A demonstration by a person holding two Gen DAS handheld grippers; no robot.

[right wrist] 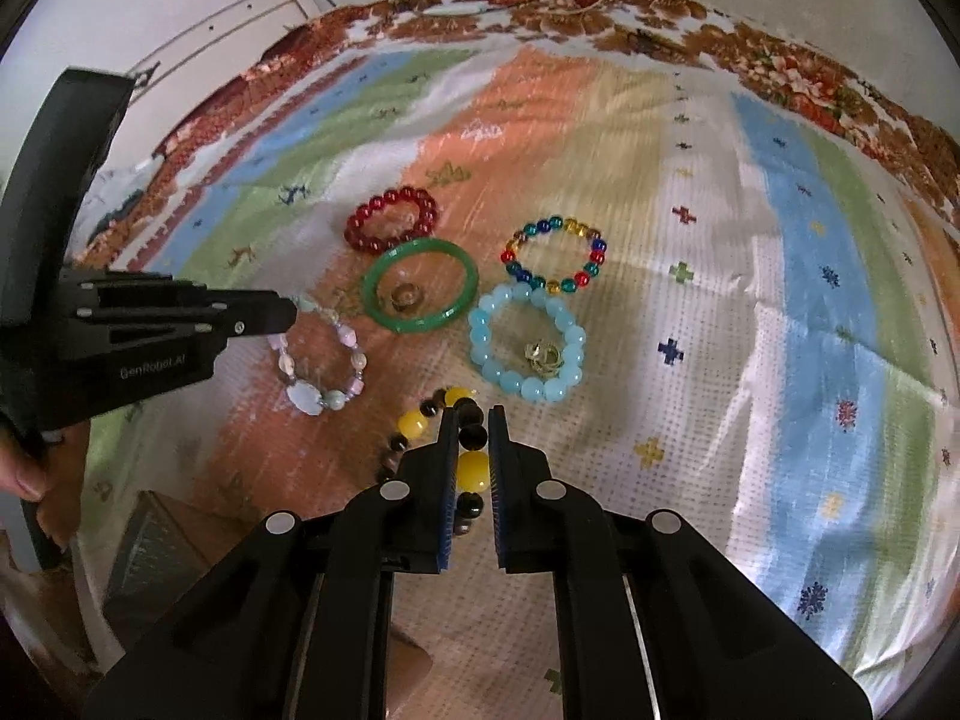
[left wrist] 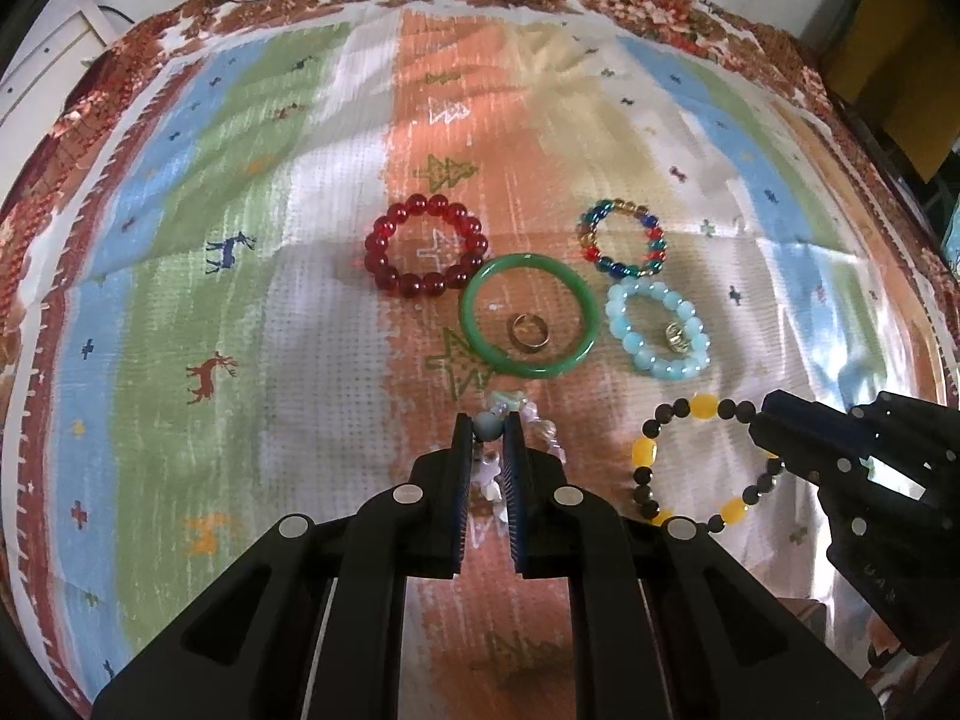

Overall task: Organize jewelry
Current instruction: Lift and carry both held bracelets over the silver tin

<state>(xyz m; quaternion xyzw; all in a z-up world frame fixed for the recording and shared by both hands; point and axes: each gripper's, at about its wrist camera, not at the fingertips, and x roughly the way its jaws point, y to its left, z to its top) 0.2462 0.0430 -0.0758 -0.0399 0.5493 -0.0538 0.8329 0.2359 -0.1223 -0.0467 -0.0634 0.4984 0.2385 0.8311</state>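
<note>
Left gripper (left wrist: 488, 427): your jaws are clamped on a pale bead of the pastel stone bracelet (right wrist: 324, 360), right at the tips.
Right gripper (right wrist: 469, 420): your jaws are pinched on the yellow-and-dark bead bracelet (left wrist: 696, 468); its beads run between the pads.
Pastel bracelet: loop hangs from your left tips, just short of the green bangle (left wrist: 528, 315).
Green bangle: flat on the cloth, mid-spread, w/ a gold ring (left wrist: 528, 331) inside it.
Red bead bracelet (left wrist: 426, 251): behind the bangle, touching its far-left rim.
Light blue bead bracelet (right wrist: 527, 341): just right of the bangle; small gold ring cluster (right wrist: 543, 355) sits inside.
Multicolour bead bracelet (right wrist: 555, 255): behind the blue one, edges nearly touching.
Striped tablecloth (left wrist: 240, 300): everything lies on it.
Hand (right wrist: 24, 468): your fingers show at far left, behind the left gripper.
</note>
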